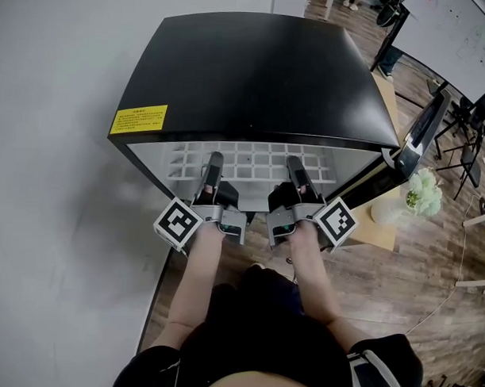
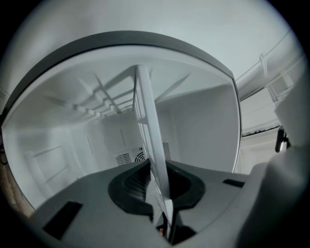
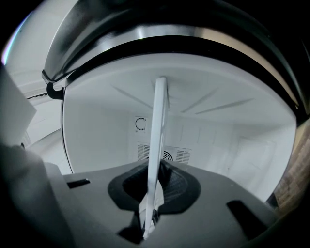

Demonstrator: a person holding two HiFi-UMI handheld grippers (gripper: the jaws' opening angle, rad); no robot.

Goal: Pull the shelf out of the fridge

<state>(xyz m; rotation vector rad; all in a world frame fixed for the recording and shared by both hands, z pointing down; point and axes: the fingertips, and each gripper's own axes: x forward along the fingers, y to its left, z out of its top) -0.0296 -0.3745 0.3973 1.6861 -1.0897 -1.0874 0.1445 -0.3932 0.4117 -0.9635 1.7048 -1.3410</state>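
Fingers on both grippers are squeezed shut on the same thing. The left gripper pinches the front edge of the white plastic grid shelf. The right gripper pinches that edge a bit further along. Each gripper's own view shows the thin white edge pressed between its two dark pads.

The shelf lies flat inside the small black fridge. Most of it is inside, and only the front edge is at the opening. It is straight ahead of the fingers. Its long front edge runs from side to side. The two grippers hold it side by side, one left of the middle and one right of it, so both hands are just as near. The pull should go straight back toward the person, with both hands going the same. If one hand pulls more, I think the shelf could turn and get stuck on the white side walls.

The fridge door hangs open on the right, out of the way. A yellow sticker sits on the fridge's top left corner. White flowers stand by a light wooden table past the door, well apart from the shelf. The person's body is close behind the grippers, so there is not much room to pull back.
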